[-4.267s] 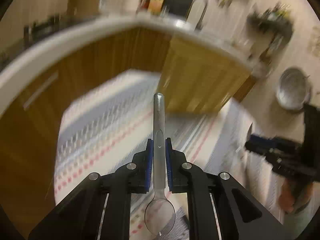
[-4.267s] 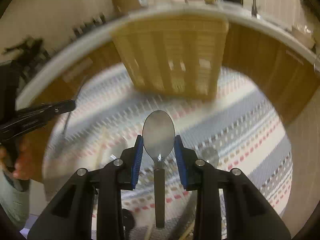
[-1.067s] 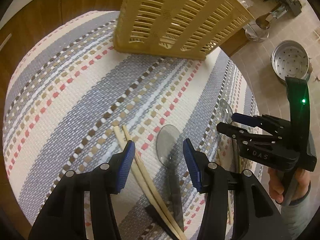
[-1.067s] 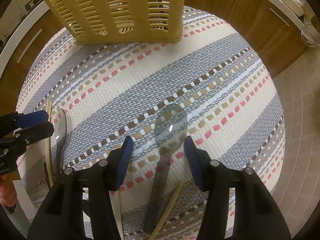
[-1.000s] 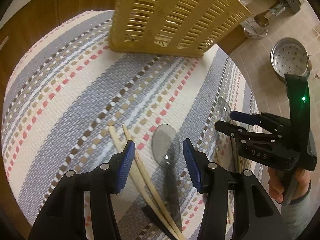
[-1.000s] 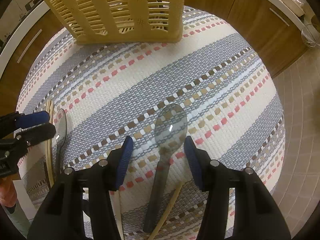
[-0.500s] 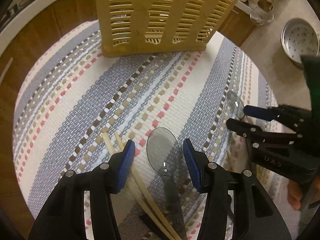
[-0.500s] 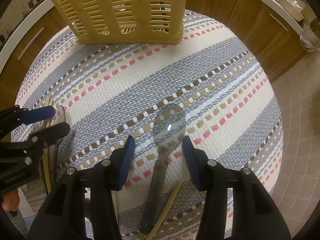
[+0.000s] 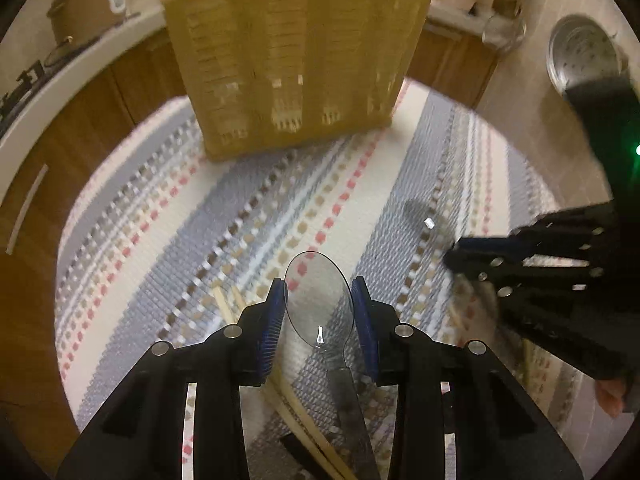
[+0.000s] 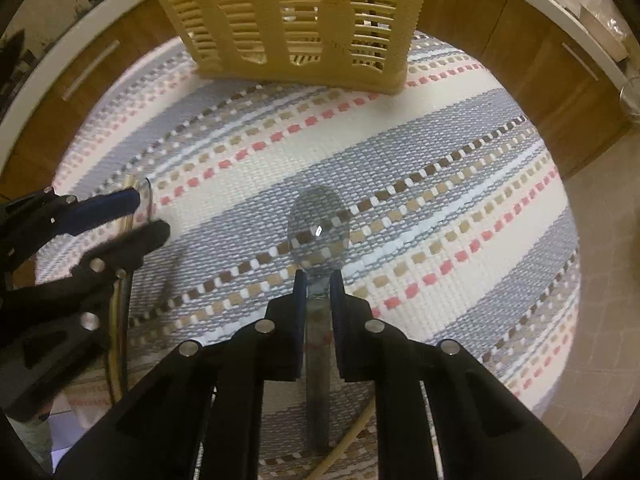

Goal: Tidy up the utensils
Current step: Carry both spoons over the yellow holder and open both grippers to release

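Note:
My left gripper [image 9: 319, 312] is shut on the bowl of a steel spoon [image 9: 319, 304], held above the striped mat [image 9: 160, 240]. A pair of wooden chopsticks [image 9: 296, 408] lies on the mat under it. My right gripper [image 10: 317, 292] is shut on the neck of a second steel spoon [image 10: 319, 228], bowl pointing forward. The yellow slatted utensil basket [image 10: 296, 16] stands at the far edge of the mat, also in the left wrist view [image 9: 296, 64]. Each gripper shows in the other's view: the right [image 9: 472, 256], the left [image 10: 144, 216].
Wooden cabinet fronts [image 10: 532, 48] under a white countertop [image 9: 60, 76] ring the mat. A steel steamer pan [image 9: 580, 56] and a ladle [image 9: 504, 28] lie on the tiled floor at right. A loose chopstick [image 10: 348, 440] lies near the right gripper.
Both grippers have closed on their spoons since half a second ago. The left has lifted and tilted up toward the basket, and its view is blurred by motion.

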Motion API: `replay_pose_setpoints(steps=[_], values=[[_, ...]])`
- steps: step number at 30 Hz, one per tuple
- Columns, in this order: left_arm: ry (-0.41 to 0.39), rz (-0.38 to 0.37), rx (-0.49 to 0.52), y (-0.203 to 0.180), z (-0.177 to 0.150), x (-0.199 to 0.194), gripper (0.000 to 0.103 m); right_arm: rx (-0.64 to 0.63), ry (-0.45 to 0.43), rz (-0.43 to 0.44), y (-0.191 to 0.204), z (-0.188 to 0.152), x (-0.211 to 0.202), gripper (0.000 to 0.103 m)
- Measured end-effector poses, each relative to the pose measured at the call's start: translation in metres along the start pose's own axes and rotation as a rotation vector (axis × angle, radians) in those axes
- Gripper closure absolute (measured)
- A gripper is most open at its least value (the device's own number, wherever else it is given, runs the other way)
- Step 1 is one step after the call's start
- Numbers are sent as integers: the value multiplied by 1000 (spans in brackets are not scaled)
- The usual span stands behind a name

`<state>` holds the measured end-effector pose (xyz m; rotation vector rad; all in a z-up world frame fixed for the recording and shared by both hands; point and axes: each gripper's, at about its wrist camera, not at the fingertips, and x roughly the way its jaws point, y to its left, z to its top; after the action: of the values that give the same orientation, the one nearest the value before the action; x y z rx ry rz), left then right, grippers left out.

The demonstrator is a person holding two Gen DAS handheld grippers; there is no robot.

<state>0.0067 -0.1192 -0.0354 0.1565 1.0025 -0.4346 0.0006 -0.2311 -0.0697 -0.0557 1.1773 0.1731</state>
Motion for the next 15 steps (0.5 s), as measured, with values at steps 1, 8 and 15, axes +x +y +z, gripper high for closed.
replay_pose_setpoints(steps=[1,8,15], values=[[-20,-3,-5,2,0,-6,71,4,-28,20,-1,-2,-6,93],[-233,-40,-72,19,13,-63,71,16,-276,133,-3,-11,-68,93],[-497,0,-113,44,62,-128,71,11,-647,178,-9,16,-156,93]])
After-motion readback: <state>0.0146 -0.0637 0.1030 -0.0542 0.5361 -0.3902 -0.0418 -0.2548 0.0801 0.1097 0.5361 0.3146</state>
